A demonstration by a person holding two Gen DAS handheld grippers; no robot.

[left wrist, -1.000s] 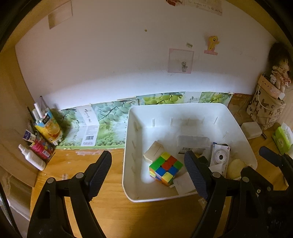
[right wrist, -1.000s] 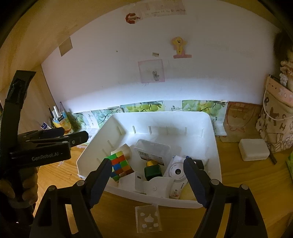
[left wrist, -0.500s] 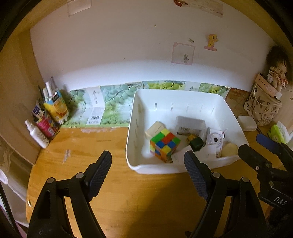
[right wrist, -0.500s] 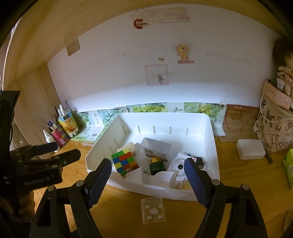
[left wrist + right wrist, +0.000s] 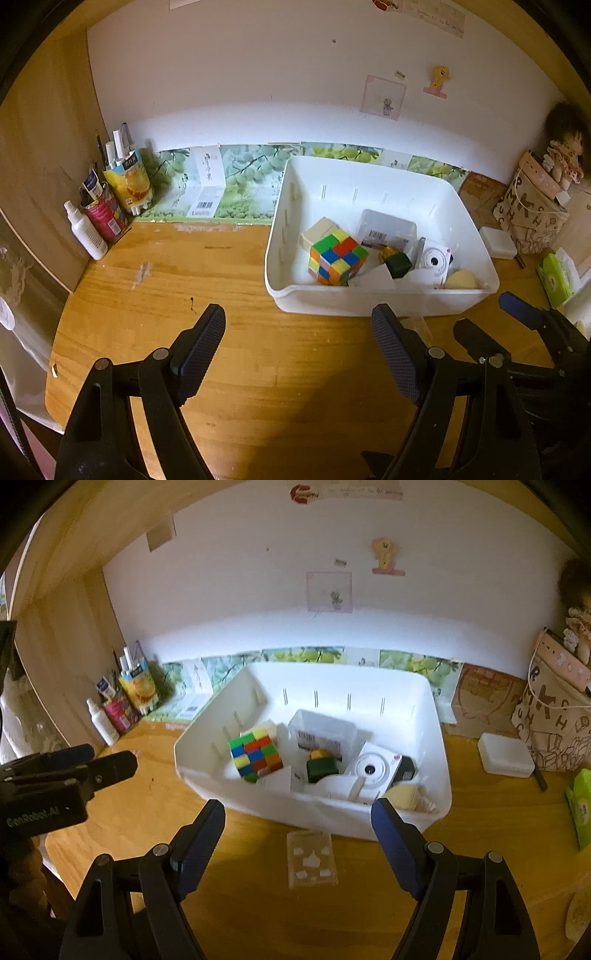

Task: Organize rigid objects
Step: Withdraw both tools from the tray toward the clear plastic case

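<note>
A white plastic bin (image 5: 284,236) (image 5: 439,738) stands on the wooden desk. Inside it lie a colourful puzzle cube (image 5: 337,257) (image 5: 255,755), a clear plastic box (image 5: 388,228) (image 5: 322,731), a dark green block (image 5: 398,264) (image 5: 322,768), a small white camera (image 5: 434,261) (image 5: 373,770) and a beige piece (image 5: 460,283). My left gripper (image 5: 298,325) hovers open over bare desk in front of the bin's left corner. My right gripper (image 5: 298,821) is open too, above a small clear bag (image 5: 312,858) lying flat just before the bin.
Bottles and a juice carton (image 5: 127,181) cluster at the back left against the wooden side panel. A white soap-like box (image 5: 505,754), a printed cloth bag (image 5: 554,716) and a green tissue pack (image 5: 581,808) sit to the right. Open desk surface lies left of the bin.
Both grippers have drawn back from the bin, which now looks smaller and farther. The left one has shifted from over the bin to the desk in front of it. Both stay open.
</note>
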